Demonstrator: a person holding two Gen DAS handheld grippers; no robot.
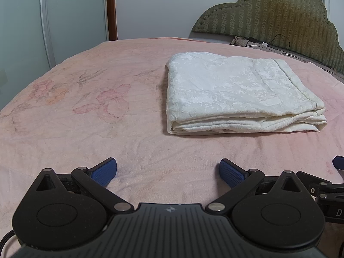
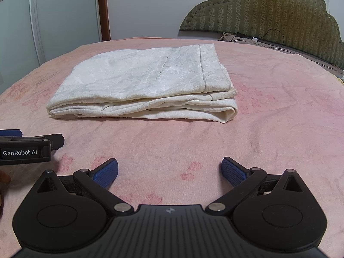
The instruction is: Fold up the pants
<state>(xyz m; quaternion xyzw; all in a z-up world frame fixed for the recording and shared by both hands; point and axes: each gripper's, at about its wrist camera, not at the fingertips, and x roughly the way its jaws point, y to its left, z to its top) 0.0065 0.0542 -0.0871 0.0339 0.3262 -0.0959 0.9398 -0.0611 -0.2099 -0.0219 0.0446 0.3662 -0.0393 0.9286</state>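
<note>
Pants (image 2: 142,86) lying folded in a neat cream-white stack on the pink floral bed sheet (image 2: 268,146), ahead of both grippers and well apart from them; in left wrist view pants (image 1: 240,94) ahead and to the right. Looks like task at or near finish, judging from layered edges stacked flush along near side and a hem band on top right. Left gripper (image 1: 168,172) low over sheet, jaws spread wide, pinching nothing, blue pads (image 1: 103,172) clear of cloth. Right gripper (image 2: 169,172) same: jaws spread wide, nothing between, hovering just above sheet. Both side by side, left gripper (image 2: 25,148) showing at left edge of right wrist view. If any step left, probably a tidy-up or one more fold: best to come in low, slide one jaw under the near folded edge, pinch all layers together not just top one, lift both corners evenly and carry over in one go so stack stays square; slack lower layers at near right corner likely to slip out if grip shallow. Otherwise just keep clear, no dragging on sheet. Fabric looks thick, patterned, likely holds a crease fairly well. Readable writing: "GenRobot.AI" in white on black body of left gripper, seen in right wrist view; partial letter "D" on right gripper (image 1: 337,193) body at right edge of left wrist view, rest cut off. Headboard (image 2: 268,10) behind, cable (image 2: 275,36) at its foot, wall sockets up top, no text legible there.
</note>
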